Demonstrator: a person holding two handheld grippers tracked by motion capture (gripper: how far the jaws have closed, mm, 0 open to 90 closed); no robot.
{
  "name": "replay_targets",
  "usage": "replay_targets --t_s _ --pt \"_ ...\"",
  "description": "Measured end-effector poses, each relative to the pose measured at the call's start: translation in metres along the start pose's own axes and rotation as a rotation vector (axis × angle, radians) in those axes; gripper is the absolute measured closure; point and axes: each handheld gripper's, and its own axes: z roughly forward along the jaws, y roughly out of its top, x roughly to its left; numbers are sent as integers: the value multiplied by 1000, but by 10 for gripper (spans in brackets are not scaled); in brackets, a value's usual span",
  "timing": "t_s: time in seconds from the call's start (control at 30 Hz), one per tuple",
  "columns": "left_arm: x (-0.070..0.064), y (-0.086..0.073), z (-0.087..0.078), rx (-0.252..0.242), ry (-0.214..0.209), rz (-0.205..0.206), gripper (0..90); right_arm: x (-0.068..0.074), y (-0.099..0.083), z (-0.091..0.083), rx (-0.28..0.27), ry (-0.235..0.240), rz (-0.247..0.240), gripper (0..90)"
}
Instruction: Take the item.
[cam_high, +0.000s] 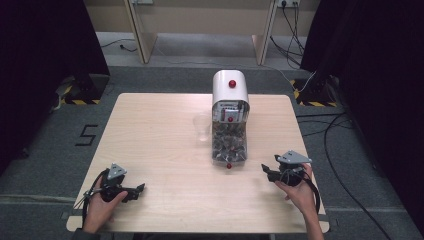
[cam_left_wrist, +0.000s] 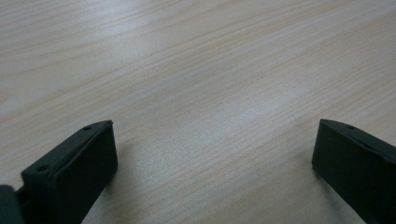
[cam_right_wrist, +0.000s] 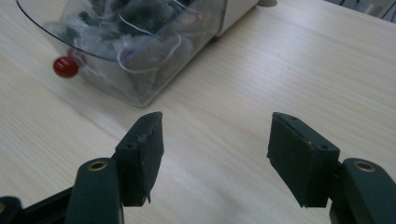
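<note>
A white dispenser with a red knob stands at the table's far middle. Its clear front bin holds a heap of grey and dark pieces and ends in a small red ball. A clear plastic cup stands just left of it. My left gripper rests near the front left edge, open, with bare wood between its jaws. My right gripper sits at the front right, open and empty, pointing at the clear bin and its red ball.
The light wooden table stands on grey carpet. Black cables run along the floor at the right. Black stands with yellow-striped bases flank the table's far corners, and dark curtains hang on both sides.
</note>
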Motion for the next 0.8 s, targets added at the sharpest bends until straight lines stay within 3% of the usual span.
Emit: replay_targets --t_s 0.57,0.8 --pt "0 0 0 0 0 0 0 28 47 14 -62 53 -64 372" --pt "0 0 0 0 0 0 0 36 66 24 -86 71 -68 372"
